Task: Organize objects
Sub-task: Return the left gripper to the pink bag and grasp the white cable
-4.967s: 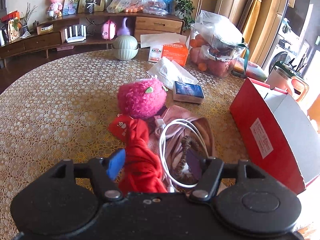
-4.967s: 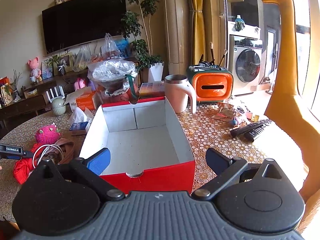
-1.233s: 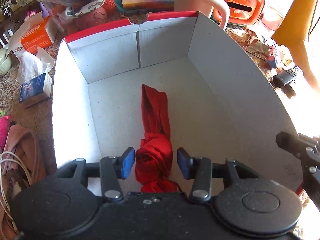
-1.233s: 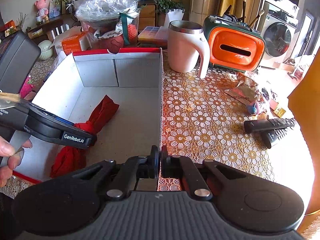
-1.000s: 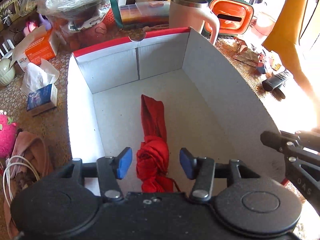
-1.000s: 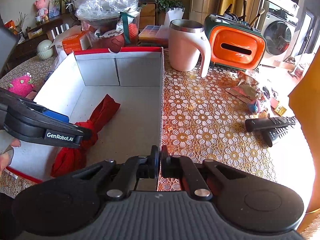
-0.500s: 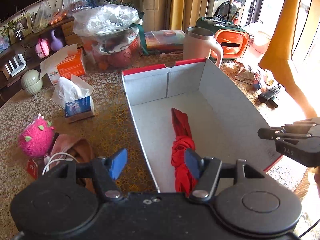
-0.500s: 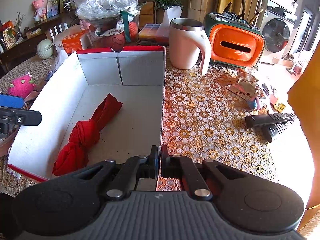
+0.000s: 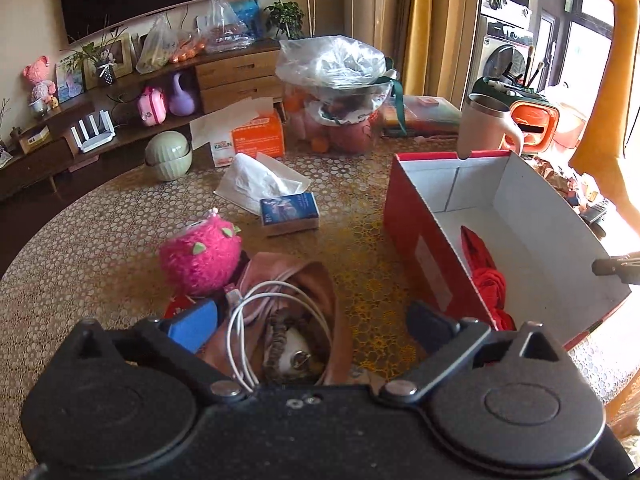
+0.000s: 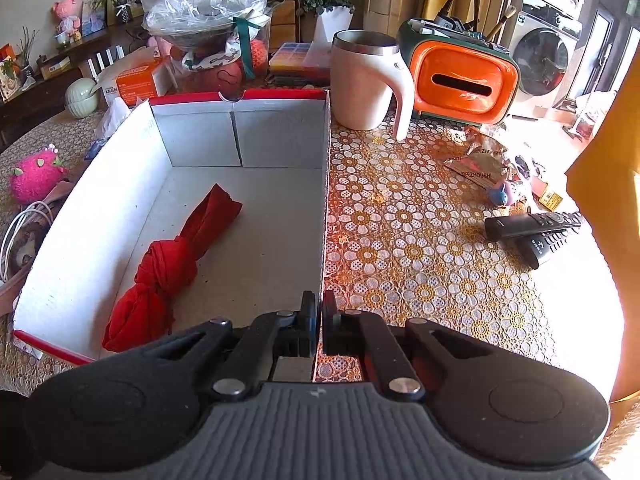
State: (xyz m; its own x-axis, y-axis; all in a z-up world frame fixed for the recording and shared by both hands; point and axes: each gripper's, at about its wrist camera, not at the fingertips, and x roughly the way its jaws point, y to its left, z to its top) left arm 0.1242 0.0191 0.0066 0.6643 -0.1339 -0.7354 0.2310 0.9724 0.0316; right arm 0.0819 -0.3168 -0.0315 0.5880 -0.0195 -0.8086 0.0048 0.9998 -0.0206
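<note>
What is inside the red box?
Only a knotted red cloth lies on the grey floor of the red box. The rest of the floor looks bare, but the hand-held gripper hides the near corner.

Matt cardboard box [image 10: 100, 216] holds knotted red cloth [image 10: 168, 264]; fuzzy pink plush toy [image 9: 200, 254]; lace-patterned counter [image 10: 420, 240] cover.

— What's on the table [image 9: 100, 240] ahead of the left claw [image 9: 310, 326]?

— A pink cloth heap [image 9: 304, 300] just below it, a fuzzy pink toy [image 9: 200, 254] beyond-left, a tissue pack [image 9: 289, 209] farther off.

— And to the right?

— The red box [image 10: 120, 184]. Past the right claw [image 10: 319, 320], on its right, a mug [image 10: 362, 84] and two remotes [image 10: 534, 226].
</note>
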